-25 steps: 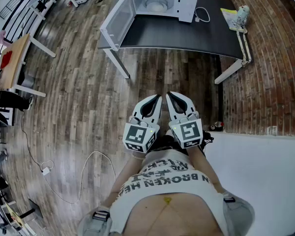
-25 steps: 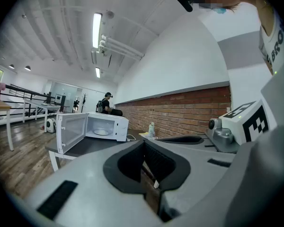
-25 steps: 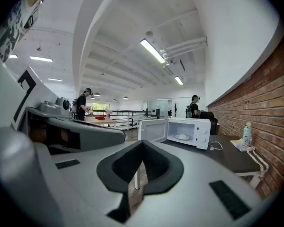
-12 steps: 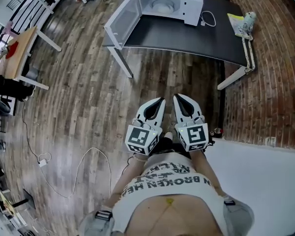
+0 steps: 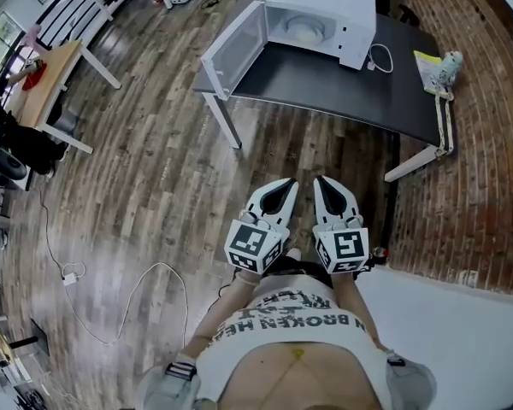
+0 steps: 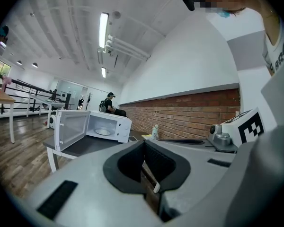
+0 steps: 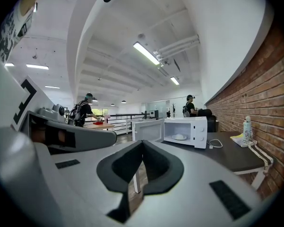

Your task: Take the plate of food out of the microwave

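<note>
- White round plate of food sits inside the white boxy microwave, whose door stands swung wide to the left. The oven rests on a black rectangular table, well apart from you across the wooden plank floor.
- Your left gripper and right gripper are side by side in front of your waist. Each has its jaws pressed together, with nothing between them. If you arrive at the plate like that, you will likely shove it deeper instead of gripping it, so part the jaws before you enter the cavity.
- That open door juts past the table's edge on your left side. A wide swing of the left gripper could knock it or push it half shut.
- The plate's rim looks thin and smooth. A pinch from one side alone may let it tip and spill the food, or slip on the way over the oven's sill.
- A white cable lies just beside the microwave's right end. Drag the right gripper through it and the oven may shift.
</note>
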{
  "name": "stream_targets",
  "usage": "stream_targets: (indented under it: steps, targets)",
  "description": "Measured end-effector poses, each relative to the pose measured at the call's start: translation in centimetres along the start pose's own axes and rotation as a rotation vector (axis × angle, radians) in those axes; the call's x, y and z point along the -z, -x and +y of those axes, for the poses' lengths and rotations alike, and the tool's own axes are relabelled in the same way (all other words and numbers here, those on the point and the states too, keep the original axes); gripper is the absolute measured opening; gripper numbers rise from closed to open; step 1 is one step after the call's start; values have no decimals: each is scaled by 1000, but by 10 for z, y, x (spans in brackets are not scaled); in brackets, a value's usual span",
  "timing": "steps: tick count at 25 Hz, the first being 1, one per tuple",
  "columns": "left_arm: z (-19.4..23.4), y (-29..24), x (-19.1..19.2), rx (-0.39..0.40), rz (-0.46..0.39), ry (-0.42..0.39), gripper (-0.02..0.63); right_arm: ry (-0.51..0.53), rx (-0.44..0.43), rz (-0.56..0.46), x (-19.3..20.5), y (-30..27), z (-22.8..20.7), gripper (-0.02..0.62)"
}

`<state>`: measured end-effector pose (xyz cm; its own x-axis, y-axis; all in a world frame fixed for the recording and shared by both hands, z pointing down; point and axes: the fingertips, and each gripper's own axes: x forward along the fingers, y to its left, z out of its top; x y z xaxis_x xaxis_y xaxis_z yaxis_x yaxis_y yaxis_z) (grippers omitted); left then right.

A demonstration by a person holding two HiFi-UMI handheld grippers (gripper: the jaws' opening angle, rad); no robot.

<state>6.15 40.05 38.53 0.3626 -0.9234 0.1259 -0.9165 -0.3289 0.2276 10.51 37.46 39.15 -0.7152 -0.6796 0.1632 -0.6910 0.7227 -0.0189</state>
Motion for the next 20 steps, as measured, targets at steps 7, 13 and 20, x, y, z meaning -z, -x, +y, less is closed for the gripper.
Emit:
stream_targets:
  steps: [7, 13, 20]
  targets:
    - [49, -49, -17, 61, 2, 9, 8, 6, 30, 0, -13, -63, -22, 8]
    - [91, -83, -38, 110, 0, 7, 8, 7, 49, -3, -25, -119, -27, 8]
    - [136, -104, -46, 141, 24, 16, 8, -1, 72, 7, -28, -171, -28, 8]
